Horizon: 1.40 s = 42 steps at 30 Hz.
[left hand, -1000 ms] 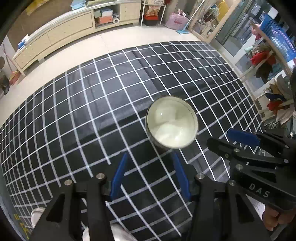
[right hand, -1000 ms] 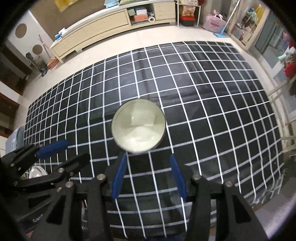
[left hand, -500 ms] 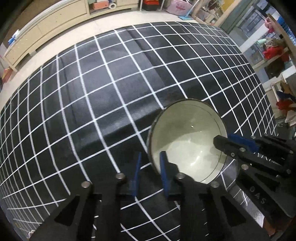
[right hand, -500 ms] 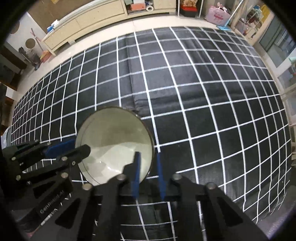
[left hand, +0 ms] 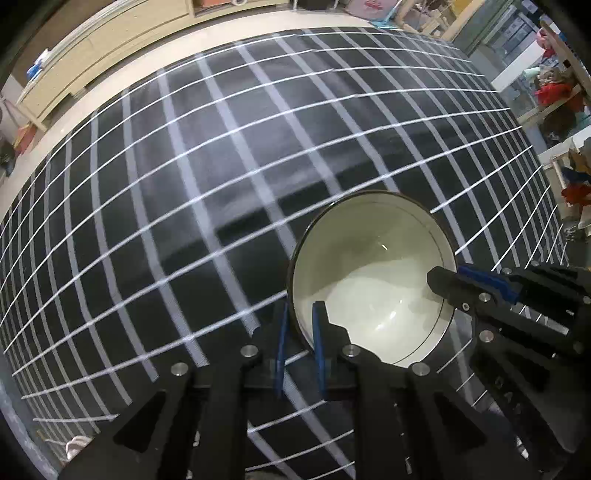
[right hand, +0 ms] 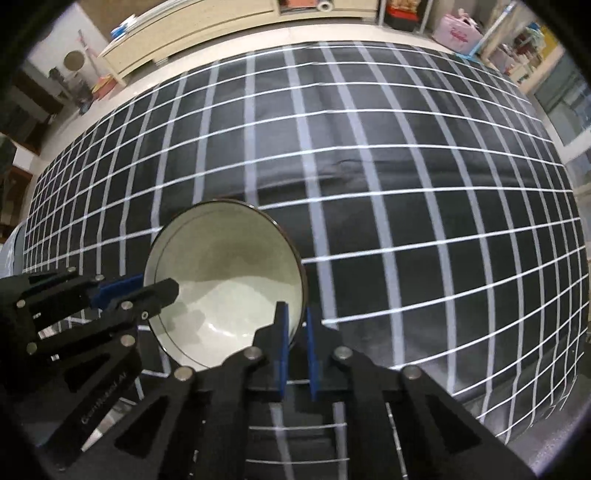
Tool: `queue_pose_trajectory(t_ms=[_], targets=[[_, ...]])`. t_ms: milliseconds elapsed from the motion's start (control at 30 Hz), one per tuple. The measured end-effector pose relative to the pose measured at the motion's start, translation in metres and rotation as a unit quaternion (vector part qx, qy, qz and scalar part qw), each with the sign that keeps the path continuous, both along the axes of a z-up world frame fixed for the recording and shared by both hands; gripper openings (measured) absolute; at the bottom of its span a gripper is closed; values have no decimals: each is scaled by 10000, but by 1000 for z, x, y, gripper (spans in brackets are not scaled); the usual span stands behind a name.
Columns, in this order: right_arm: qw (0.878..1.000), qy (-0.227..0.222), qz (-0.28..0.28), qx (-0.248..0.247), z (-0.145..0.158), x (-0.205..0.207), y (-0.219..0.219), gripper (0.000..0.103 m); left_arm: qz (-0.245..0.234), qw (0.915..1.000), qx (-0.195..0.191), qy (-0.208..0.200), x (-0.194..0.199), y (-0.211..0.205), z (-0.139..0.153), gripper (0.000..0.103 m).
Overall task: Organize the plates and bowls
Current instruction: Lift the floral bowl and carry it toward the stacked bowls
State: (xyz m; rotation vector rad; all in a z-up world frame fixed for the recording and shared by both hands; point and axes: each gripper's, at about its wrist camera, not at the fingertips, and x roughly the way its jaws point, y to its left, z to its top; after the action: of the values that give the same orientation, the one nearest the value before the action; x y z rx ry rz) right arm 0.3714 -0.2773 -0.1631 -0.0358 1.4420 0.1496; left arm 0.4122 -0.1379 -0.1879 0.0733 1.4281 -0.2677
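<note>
The left gripper (left hand: pixel 299 317) and right gripper (right hand: pixel 294 318) each pinch opposite rims of the pale bowl (right hand: pixel 225 280), above a black white-grid tablecloth (right hand: pixel 406 184); beyond, a beige cabinet (right hand: pixel 207 18); "GenRobot AI" marks the left gripper

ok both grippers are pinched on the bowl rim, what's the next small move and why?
Probably a short, level lift with both hands together. The left gripper and right gripper each clamp the bowl wall at opposite sides, one finger inside, one outside. The bowl looks empty, with only checked tablecloth around it. Whether it has already left the cloth is hard to tell.
</note>
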Motion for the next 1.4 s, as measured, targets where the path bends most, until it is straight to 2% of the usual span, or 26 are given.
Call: queue_pose_trajectory(t_ms=[367, 567, 800, 1000, 1067, 1167, 1400], targets=[[9981, 137, 606, 56, -7, -17, 78, 12, 446, 9988, 162, 146, -43, 88, -3, 11], [9967, 177, 786, 56, -6, -28, 111, 12, 629, 9979, 87, 113, -61, 128, -5, 11], [9960, 178, 853, -174, -7, -35, 161, 12, 722, 9973, -120, 62, -89, 183, -18, 12], [9960, 106, 812, -352, -15, -38, 161, 12, 746, 9972, -37, 11, -91, 173, -21, 12], [9964, 124, 780, -311, -15, -41, 167, 12, 784, 9969, 5, 26, -84, 159, -18, 11], [9972, 173, 696, -212, -15, -41, 176, 11, 834, 9965, 5, -4, -84, 164, -11, 11], [9975, -43, 693, -146, 25, -45, 203, 11, 938, 9954, -27, -198, -93, 175, 30, 11]])
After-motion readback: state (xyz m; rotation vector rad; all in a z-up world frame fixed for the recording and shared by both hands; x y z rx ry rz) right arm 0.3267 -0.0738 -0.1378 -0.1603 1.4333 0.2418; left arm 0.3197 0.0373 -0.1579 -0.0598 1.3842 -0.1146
